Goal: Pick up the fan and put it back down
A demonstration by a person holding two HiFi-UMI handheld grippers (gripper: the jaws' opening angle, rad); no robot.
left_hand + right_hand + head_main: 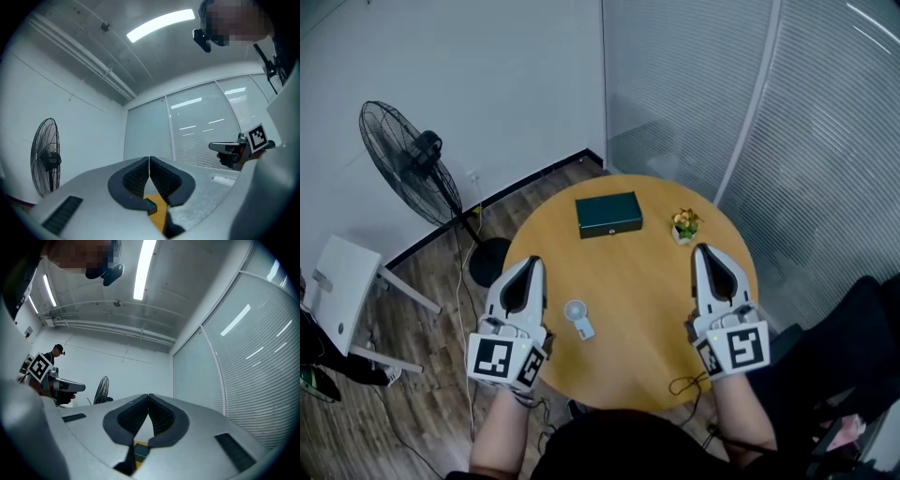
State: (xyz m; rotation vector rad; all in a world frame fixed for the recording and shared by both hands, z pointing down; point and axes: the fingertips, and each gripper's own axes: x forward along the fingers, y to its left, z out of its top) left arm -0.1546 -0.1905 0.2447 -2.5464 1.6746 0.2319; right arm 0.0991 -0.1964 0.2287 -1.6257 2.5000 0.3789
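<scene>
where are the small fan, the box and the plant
small fan (574,311): head view, on its round head
box (608,212): head view, middle of its lid
plant (684,223): head view, on its leaves

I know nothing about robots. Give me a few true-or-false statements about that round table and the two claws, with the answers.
1. A small white fan lies on the round table between the two claws. True.
2. The left claw is gripping the small white fan. False: it is shut and empty, and the fan lies on the table beside it.
3. The right claw is wide open. False: it is shut, with nothing in it.
4. A dark green box and a small potted plant stand on the table. True.
5. The big floor fan stands on the table. False: it stands on the floor by the wall.
</scene>
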